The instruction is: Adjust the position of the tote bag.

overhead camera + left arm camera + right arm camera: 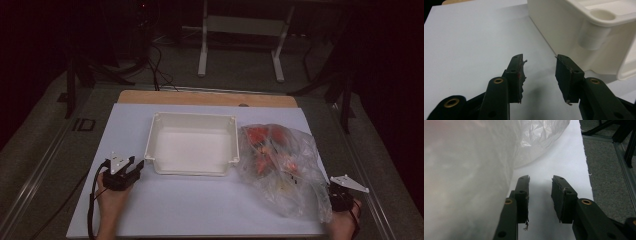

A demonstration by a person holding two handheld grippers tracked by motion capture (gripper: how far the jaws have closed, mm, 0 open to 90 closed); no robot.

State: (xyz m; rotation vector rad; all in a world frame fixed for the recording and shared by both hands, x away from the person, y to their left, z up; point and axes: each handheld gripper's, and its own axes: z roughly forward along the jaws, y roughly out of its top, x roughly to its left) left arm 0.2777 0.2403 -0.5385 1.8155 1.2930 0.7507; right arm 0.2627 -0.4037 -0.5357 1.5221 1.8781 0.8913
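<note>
Sitting mid-table on the white sheet (pixel 200 210): an empty white tray (pixel 193 143), long side toward the person. Touching the tray's right edge, a clear plastic bag (pixel 285 167) holding red contents, spreading toward the near right corner.

Left gripper (pixel 131 167) resting just off the tray's near-left corner, jaws parted with nothing between them; in the left gripper view, tray wall (pixel 564 32) close ahead on the right, bare sheet under the jaws.

Right gripper (pixel 336 192) at the sheet's near-right edge, hard beside the bag, jaws likewise apart and empty. In the right gripper view, crumpled bag film (pixel 469 170) crowding the left jaw. Beyond the table: white frame legs (pixel 240 45), dark floor.
</note>
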